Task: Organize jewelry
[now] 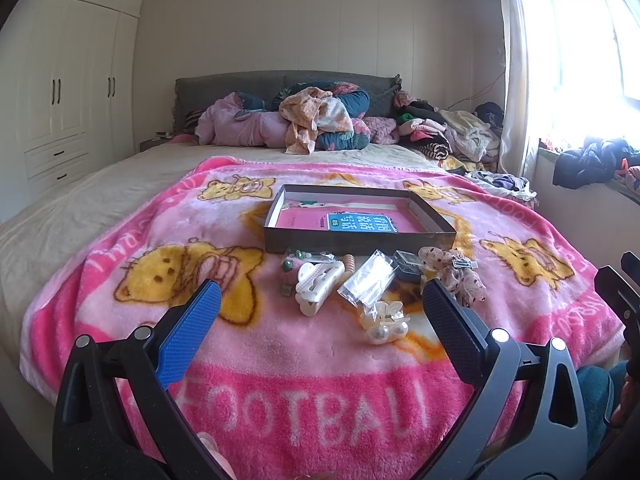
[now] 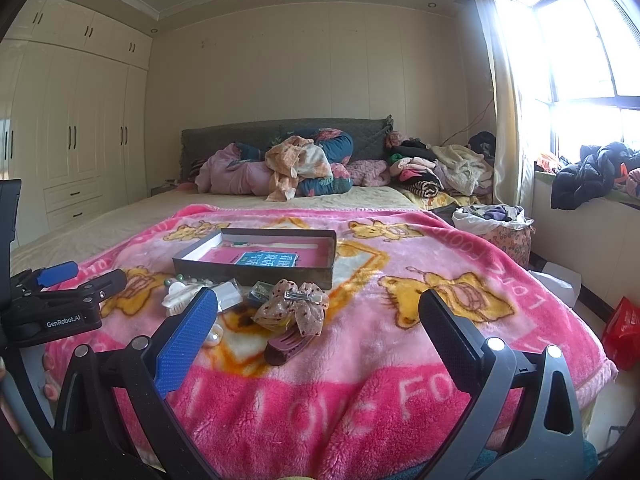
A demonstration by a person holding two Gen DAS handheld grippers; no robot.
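Left wrist view: the left gripper [image 1: 320, 300] is held above the near edge of a pink blanket [image 1: 120, 208], its fingers spread wide and holding nothing. The jewelry is seen scattered on the blanket just near of a shallow box [image 1: 434, 216]: a white claw clip [image 1: 316, 282], a clear packet [image 1: 368, 280], a pearl clip [image 1: 386, 322], some green beads [image 1: 298, 258], a small dark case [image 1: 408, 264] and a dotted fabric bow [image 1: 456, 274]. In the right wrist view the right gripper [image 2: 318, 314] is likewise shown wide apart and empty, with the bow [image 2: 294, 306] and a maroon hair clip [image 2: 288, 346] lying between and beyond its fingers, the clip touching the bow's near edge. No piece appears to have been lifted yet; the step in hand is judged to be a first pick. It would best be made on a rigid piece such as the claw clip, the fingers being lowered astride it and closed across its narrow side, so that the plush pile is not pinched and neighbouring items are not dragged. The box is open-topped and holds a pink sheet with a teal printed card [image 1: 362, 222] upon it; small items at its far left corner cannot be made out.
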